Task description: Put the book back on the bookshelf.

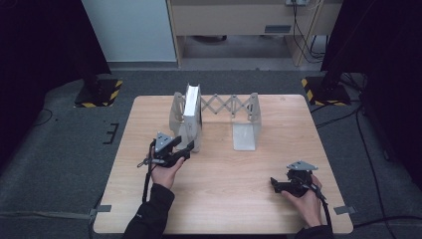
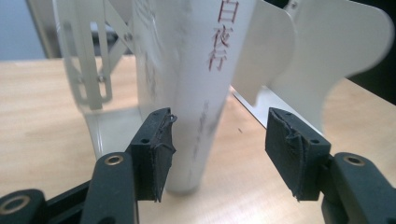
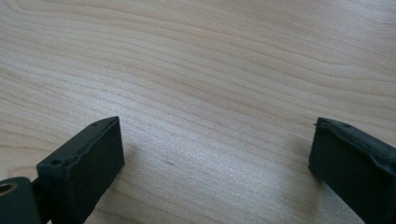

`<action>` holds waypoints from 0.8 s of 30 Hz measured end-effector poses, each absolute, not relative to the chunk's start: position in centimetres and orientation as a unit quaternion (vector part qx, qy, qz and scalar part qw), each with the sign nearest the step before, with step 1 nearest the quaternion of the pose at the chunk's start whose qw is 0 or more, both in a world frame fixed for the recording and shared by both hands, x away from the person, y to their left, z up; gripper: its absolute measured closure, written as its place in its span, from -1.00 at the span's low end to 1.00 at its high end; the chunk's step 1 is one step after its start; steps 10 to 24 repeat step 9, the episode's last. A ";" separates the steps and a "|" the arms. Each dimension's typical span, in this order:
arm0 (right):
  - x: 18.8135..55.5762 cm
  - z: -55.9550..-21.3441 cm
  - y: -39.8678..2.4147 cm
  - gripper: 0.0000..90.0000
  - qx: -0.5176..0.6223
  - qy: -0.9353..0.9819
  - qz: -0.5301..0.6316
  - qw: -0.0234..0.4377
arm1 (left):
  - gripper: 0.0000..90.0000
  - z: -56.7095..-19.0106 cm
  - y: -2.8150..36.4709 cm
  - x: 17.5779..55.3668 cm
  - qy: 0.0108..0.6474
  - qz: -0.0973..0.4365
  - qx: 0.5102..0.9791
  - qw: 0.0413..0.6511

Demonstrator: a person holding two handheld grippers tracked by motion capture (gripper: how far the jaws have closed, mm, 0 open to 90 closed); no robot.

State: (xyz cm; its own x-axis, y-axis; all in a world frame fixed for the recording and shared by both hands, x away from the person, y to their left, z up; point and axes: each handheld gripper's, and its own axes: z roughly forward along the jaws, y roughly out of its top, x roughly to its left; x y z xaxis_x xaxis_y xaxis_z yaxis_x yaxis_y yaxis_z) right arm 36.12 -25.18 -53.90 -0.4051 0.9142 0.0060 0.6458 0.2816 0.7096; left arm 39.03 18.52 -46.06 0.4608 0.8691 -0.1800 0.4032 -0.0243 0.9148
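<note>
**White book standing in the rack**

While the left gripper waits in front of it, the white book stands up tall in a white rack at the far side of the bench. The book is thin and pale, with red signs running down its narrow edge. That edge faces the left gripper, and the book's long side goes straight up from the bench.

The jaws are a bit apart. One pad is just beside the book's edge, but it is hard to tell if it touches; the other pad is well away from it. Nothing is held.

The rack has a folding criss-cross bar at the back and flat white plates. One plate stands close on each side of the book.

The right gripper lies low on the bare wood near the person, well apart from the rack. Its jaws are wide apart and hold nothing.
</note>
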 end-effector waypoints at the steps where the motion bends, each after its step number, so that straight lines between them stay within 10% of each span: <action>1: 36.1 -53.9 -25.2 -0.92 0.504 0.773 0.324 0.207 | -0.11 -46.0 18.9 38.6 0.470 0.219 0.679 0.520; 9: 35.6 -53.6 -25.4 -0.39 0.493 0.769 0.349 0.207 | -0.20 -47.6 22.9 35.7 0.475 0.196 0.706 0.488; 24: 35.6 -53.6 -25.4 -0.39 0.493 0.769 0.349 0.207 | -0.20 -47.6 22.9 35.7 0.475 0.196 0.706 0.488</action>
